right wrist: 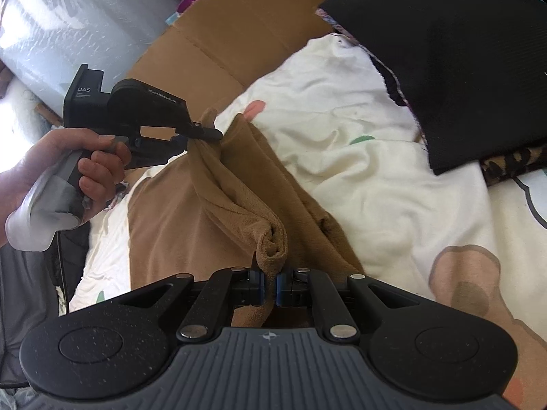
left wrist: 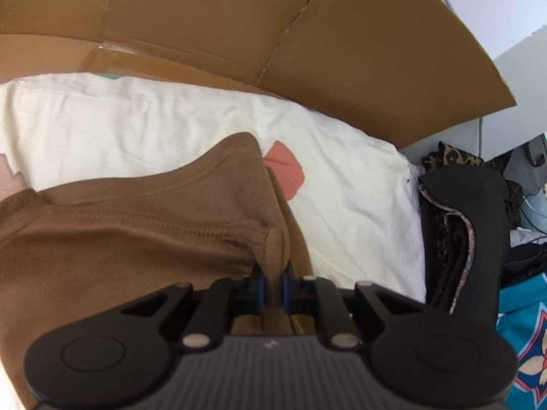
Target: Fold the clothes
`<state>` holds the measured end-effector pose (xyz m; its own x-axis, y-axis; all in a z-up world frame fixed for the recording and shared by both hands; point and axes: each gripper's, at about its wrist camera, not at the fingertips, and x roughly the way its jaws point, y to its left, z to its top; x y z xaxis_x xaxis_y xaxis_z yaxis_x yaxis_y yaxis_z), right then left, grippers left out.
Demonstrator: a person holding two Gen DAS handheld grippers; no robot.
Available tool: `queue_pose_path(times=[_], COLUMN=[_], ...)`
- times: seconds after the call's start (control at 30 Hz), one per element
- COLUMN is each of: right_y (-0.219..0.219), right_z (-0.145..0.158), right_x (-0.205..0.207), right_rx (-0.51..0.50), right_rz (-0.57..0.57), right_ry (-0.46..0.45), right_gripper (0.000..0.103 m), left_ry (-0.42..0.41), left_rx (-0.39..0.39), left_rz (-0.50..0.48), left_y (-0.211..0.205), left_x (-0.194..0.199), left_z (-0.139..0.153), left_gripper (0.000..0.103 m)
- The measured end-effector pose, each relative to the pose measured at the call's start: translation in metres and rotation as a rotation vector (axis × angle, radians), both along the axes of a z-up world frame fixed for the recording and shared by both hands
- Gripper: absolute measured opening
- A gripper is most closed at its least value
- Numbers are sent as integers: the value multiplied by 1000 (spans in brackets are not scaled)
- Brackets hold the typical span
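A tan-brown soft garment (left wrist: 119, 239) (right wrist: 184, 218) lies on a white patterned bedsheet (left wrist: 154, 126) (right wrist: 342, 130). My left gripper (left wrist: 272, 287) is shut on a bunched edge of it, the cloth pinched between the blue pads. In the right wrist view that same left gripper (right wrist: 205, 133), held by a person's hand (right wrist: 82, 157), lifts one corner of the garment. My right gripper (right wrist: 270, 287) is shut on another rolled corner of the brown garment. A raised fold of cloth runs between the two grips.
Flattened cardboard (left wrist: 239, 27) (right wrist: 232, 41) lies beyond the sheet. A black folded cloth (right wrist: 454, 58) (left wrist: 478, 212) sits at the sheet's edge over leopard-print fabric (left wrist: 451, 157). A teal patterned cloth (left wrist: 526, 341) is at the right. Bubble wrap roll (right wrist: 85, 17) stands far left.
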<state>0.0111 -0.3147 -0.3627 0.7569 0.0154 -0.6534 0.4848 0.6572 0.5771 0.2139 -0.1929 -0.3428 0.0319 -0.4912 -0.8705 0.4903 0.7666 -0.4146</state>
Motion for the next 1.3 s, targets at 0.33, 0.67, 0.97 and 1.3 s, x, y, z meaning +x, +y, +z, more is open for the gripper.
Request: queue_pose_path(times=[0.33, 0.67, 0.97, 1.3], right_y=[-10, -17, -18, -19], right_z=[-11, -17, -9, -7], right_x=[-10, -11, -15, -14], right_rx=[27, 48, 19, 6], right_rz=[-32, -39, -19, -10], right_ry=[41, 89, 91, 117], right_gripper=[3, 4, 4, 4], left_ry=[4, -49, -208, -254], left_rx=[27, -7, 23, 53], left_rz=[-46, -74, -241, -368], left_y=[-22, -30, -10, -25], left_x=[-3, -4, -17, -43], left_z=[-11, -1, 23, -6], left_gripper=[10, 27, 27, 27])
